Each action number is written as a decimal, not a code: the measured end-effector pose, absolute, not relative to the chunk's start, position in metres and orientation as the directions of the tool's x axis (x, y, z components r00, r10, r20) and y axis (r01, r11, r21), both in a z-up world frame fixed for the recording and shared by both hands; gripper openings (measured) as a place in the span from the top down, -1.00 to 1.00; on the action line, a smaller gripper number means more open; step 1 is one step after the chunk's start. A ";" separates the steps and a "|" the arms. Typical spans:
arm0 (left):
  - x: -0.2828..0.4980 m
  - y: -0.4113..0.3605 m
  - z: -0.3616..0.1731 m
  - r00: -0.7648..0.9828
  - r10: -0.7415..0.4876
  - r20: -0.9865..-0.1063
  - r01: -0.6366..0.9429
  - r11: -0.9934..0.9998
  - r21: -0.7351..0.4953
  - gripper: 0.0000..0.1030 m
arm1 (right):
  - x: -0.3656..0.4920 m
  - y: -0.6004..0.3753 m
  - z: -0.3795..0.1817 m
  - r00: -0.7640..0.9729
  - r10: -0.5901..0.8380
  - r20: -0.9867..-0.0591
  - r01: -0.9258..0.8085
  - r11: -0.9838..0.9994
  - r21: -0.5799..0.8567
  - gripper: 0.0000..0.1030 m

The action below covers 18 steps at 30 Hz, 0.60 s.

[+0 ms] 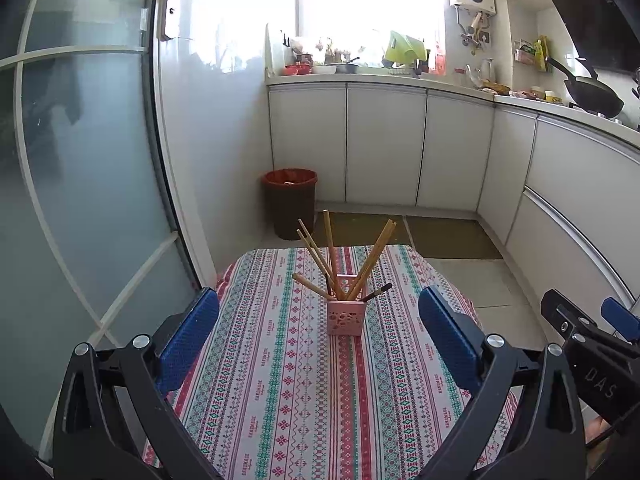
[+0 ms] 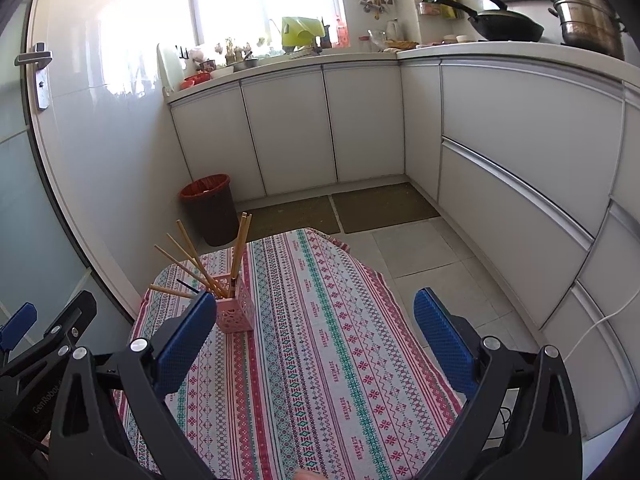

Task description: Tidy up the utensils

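A pink perforated holder [image 1: 346,314] [image 2: 235,312] stands upright on the patterned tablecloth [image 1: 280,380] [image 2: 320,340]. Several wooden chopsticks [image 1: 332,256] [image 2: 238,248] fan out of it, along with a dark-tipped one [image 1: 378,291]. My left gripper [image 1: 320,336] is open, nothing between its blue pads, and the holder sits ahead between them. My right gripper [image 2: 316,336] is also open and holds nothing; the holder is just beyond its left pad [image 2: 184,344]. The right gripper also shows at the right edge of the left wrist view [image 1: 592,340].
A dark bin with a red liner [image 1: 290,202] [image 2: 210,208] stands on the floor beyond the table. White cabinets [image 1: 384,144] run along the back and right, with a wok [image 2: 504,26] and a steel pot [image 2: 588,20] on the counter. A glass door [image 1: 80,160] is at left.
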State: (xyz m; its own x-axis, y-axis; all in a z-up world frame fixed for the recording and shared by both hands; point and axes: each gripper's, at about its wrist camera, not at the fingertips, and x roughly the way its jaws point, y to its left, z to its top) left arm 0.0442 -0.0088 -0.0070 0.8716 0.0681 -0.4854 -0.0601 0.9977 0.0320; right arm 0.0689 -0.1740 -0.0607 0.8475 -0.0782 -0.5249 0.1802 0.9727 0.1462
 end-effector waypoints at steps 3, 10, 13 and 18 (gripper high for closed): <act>0.045 -0.009 -0.007 0.872 0.070 -0.484 -0.063 0.998 0.032 -0.86 | 0.069 -0.175 -0.060 0.847 -0.081 -0.525 0.183 0.972 0.145 -0.87; 0.046 -0.008 -0.007 0.870 0.076 -0.487 -0.070 0.997 0.030 -0.86 | 0.071 -0.176 -0.062 0.842 -0.082 -0.534 0.185 0.972 0.143 -0.87; 0.046 -0.008 -0.006 0.870 0.076 -0.487 -0.071 0.997 0.029 -0.86 | 0.072 -0.176 -0.062 0.840 -0.081 -0.537 0.184 0.973 0.142 -0.87; 0.046 -0.007 -0.006 0.870 0.077 -0.487 -0.073 0.997 0.027 -0.86 | 0.073 -0.175 -0.063 0.838 -0.079 -0.540 0.182 0.973 0.140 -0.87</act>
